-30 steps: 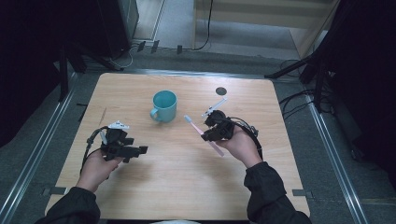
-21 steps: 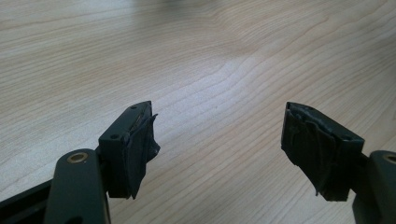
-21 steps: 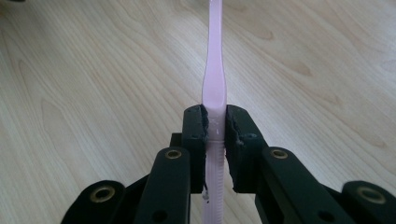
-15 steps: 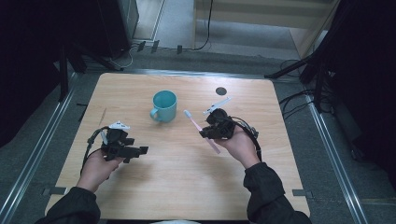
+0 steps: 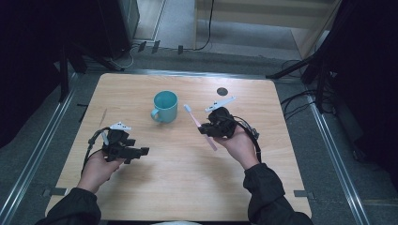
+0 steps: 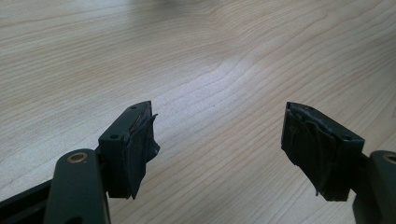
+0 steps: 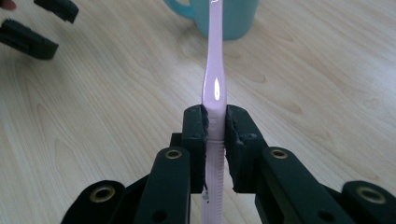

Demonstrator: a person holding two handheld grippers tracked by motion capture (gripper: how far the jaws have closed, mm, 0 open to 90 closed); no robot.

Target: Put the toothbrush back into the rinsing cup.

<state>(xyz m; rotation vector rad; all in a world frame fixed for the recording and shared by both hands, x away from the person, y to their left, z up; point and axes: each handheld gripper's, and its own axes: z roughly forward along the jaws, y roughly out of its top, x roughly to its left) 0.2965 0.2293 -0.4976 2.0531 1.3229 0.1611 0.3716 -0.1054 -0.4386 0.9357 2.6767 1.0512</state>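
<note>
Stood on grey floor, framed by metal rails | light wooden table, small dark disc near far edge | lay beyond: black cables, dark stands | pale wooden furniture at back

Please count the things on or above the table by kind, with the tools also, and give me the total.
Cup, teal: 1
Toothbrush, pink, clamped in the right tool: 1
Tools: 2 (the right one, and the left tool with jaws apart and nothing between them)
Dark round spot on the table, cannot tell what it is: 1
Total: 5
</note>
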